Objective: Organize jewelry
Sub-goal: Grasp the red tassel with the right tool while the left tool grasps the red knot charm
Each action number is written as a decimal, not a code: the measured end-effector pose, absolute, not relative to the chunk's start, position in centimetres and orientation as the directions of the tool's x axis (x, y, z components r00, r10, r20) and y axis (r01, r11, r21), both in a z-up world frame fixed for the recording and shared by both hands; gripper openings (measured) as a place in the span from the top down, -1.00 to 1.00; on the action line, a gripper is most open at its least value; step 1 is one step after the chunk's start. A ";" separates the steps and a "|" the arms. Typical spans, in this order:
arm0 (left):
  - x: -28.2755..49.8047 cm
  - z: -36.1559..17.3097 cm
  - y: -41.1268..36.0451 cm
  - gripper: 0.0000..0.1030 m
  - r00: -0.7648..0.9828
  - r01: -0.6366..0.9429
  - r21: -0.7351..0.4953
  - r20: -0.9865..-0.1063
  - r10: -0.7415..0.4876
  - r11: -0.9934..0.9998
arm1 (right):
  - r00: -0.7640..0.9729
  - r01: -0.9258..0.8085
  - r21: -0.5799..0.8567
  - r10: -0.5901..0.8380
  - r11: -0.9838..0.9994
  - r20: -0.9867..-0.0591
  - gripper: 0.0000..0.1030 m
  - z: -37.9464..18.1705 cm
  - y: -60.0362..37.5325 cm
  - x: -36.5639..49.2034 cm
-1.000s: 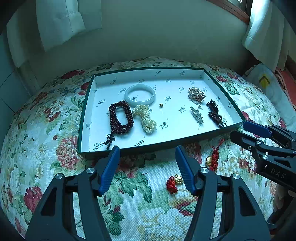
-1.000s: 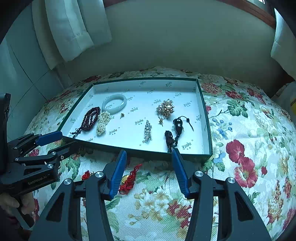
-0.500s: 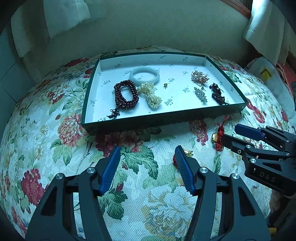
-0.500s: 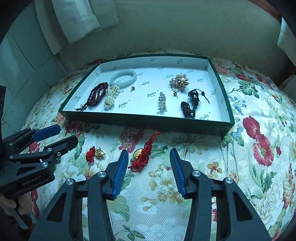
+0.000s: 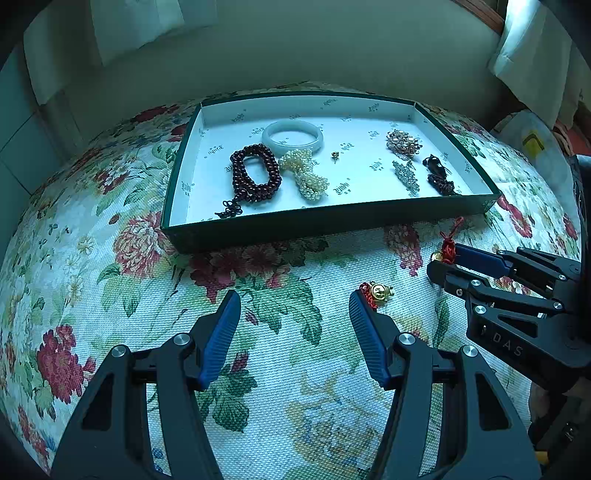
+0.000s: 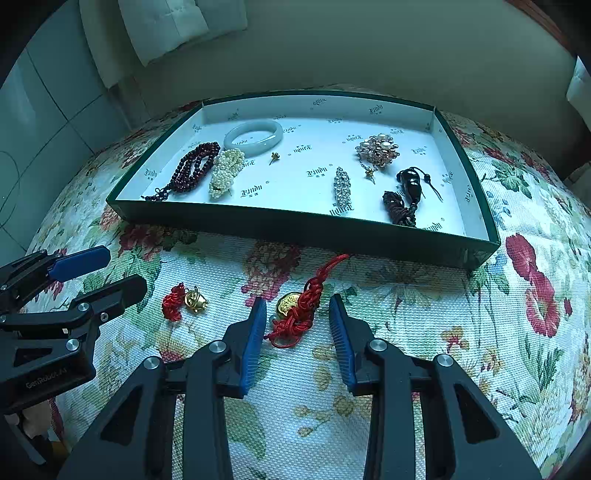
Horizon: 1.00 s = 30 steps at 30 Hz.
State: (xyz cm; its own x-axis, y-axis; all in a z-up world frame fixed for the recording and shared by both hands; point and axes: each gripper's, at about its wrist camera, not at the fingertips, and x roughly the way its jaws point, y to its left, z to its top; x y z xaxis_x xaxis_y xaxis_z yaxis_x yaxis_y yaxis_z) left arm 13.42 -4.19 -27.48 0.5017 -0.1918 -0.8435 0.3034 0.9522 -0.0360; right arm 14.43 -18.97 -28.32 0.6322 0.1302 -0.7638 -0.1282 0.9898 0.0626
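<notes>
A green-walled box tray (image 5: 325, 221) (image 6: 295, 227) with a white floor lies on the floral cloth. It holds a jade bangle (image 5: 292, 136), dark red beads (image 5: 255, 175), a pearl cluster (image 5: 306, 177), a tiny stud (image 5: 335, 156), a gold brooch (image 6: 378, 149), a crystal brooch (image 6: 342, 188) and a dark tasselled pendant (image 6: 406, 195). On the cloth in front lie a small red-corded gold charm (image 5: 375, 293) (image 6: 186, 301) and a red knotted cord with a gold coin (image 6: 299, 306) (image 5: 447, 247). My right gripper (image 6: 297, 310) is open around the knotted cord. My left gripper (image 5: 293, 308) is open, with the small charm by its right fingertip.
The cloth covers a rounded surface that drops away on all sides. A pale wall and white curtains (image 6: 166, 26) stand behind the tray. A white bag (image 5: 535, 147) lies at the far right.
Both grippers have pulled back from the tray and come down towards the cloth. The right gripper now straddles the red knotted cord, and the small charm now lies by the left gripper's right fingertip.
</notes>
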 end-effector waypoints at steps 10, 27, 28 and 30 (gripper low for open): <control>12.8 -27.6 -5.3 -0.17 0.494 0.334 -0.041 -0.843 -0.212 0.942 | 0.635 -0.119 0.087 0.143 0.989 -0.759 0.63 -28.1 -19.7 13.8; 12.8 -29.2 -7.6 0.46 0.447 0.401 -0.056 -0.859 -0.249 0.914 | 0.634 -0.081 0.117 0.142 0.990 -0.760 0.63 -28.3 -21.6 12.9; 12.8 -29.2 -7.6 0.53 0.449 0.403 -0.053 -0.859 -0.248 0.914 | 0.634 -0.081 0.118 0.143 0.990 -0.760 0.63 -28.4 -21.6 12.9; 12.9 -29.2 -7.6 0.69 0.451 0.403 -0.049 -0.858 -0.245 0.914 | 0.633 -0.080 0.120 0.143 0.990 -0.761 0.63 -28.4 -21.6 12.8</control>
State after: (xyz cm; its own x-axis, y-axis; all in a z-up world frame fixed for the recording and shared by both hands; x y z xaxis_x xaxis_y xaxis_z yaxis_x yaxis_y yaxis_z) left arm 12.91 -7.58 -29.20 0.4515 -0.2451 -0.8580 0.4029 0.9139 -0.0490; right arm 12.84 -21.63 -28.44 0.6329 0.1432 -0.7609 -0.0796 0.9896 0.1201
